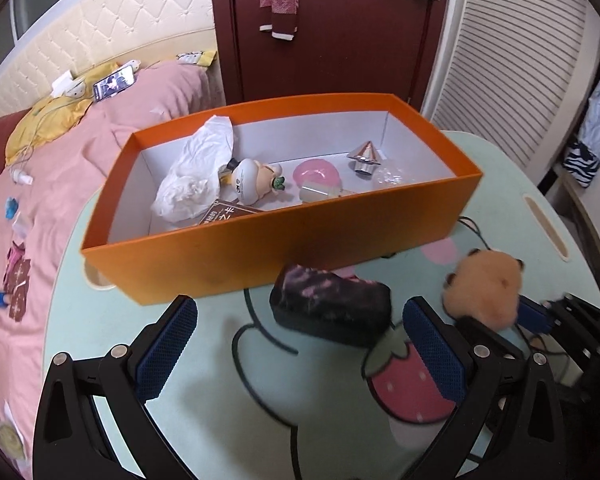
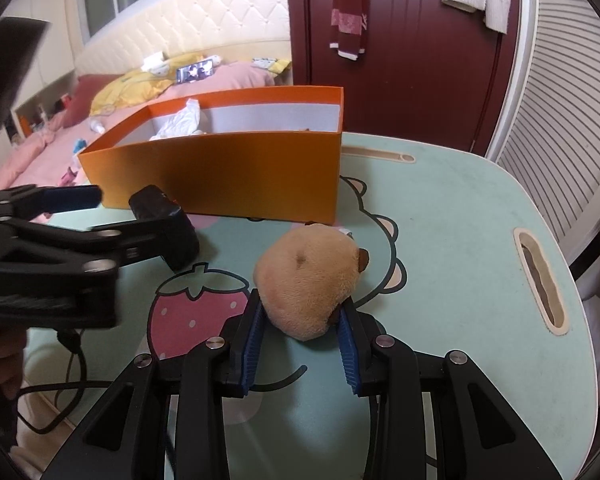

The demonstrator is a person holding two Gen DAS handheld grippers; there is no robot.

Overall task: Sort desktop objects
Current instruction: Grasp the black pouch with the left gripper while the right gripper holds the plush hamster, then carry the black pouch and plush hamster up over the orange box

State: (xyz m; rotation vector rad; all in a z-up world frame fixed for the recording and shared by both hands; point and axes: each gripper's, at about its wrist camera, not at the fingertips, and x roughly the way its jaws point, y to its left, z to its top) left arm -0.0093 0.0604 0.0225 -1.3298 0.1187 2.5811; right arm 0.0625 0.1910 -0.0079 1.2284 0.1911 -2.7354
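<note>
L wrist view: the left gripper (image 1: 300, 344) hangs low over the surface (image 1: 260, 400), its fingers (image 1: 168, 344) spread wide and holding nothing. The dark pouch (image 1: 332, 308) lies just ahead, roughly between the two pads, its long side across the gap — a line-up that suits a straight close on it, judging by the pose. Behind it sits the orange box (image 1: 260, 256), open-topped, w/ crumpled white paper (image 1: 196, 172), a small figurine (image 1: 252, 180), a pink disc (image 1: 316, 170), a silver cone-shaped piece (image 1: 366, 158) and a brown card (image 1: 228, 214) already inside. The box looks like the collecting spot, so loose items prob. go in there. The plush toy (image 1: 484, 288) shows at right, w/ the other gripper's blue pad beside it.

R wrist view: the right gripper (image 2: 300, 320) has its fingers (image 2: 254, 328) clenched on the plush's near end, pads pressing into the fur from both sides — a soft thing, so the squeeze sinks in. Whether the plush is clear of the surface or resting on it can't be told. The box stands well beyond it, near wall facing the camera; to drop the plush in, it would need to clear that wall. A black cable (image 2: 68, 360) trails at lower left.
</note>
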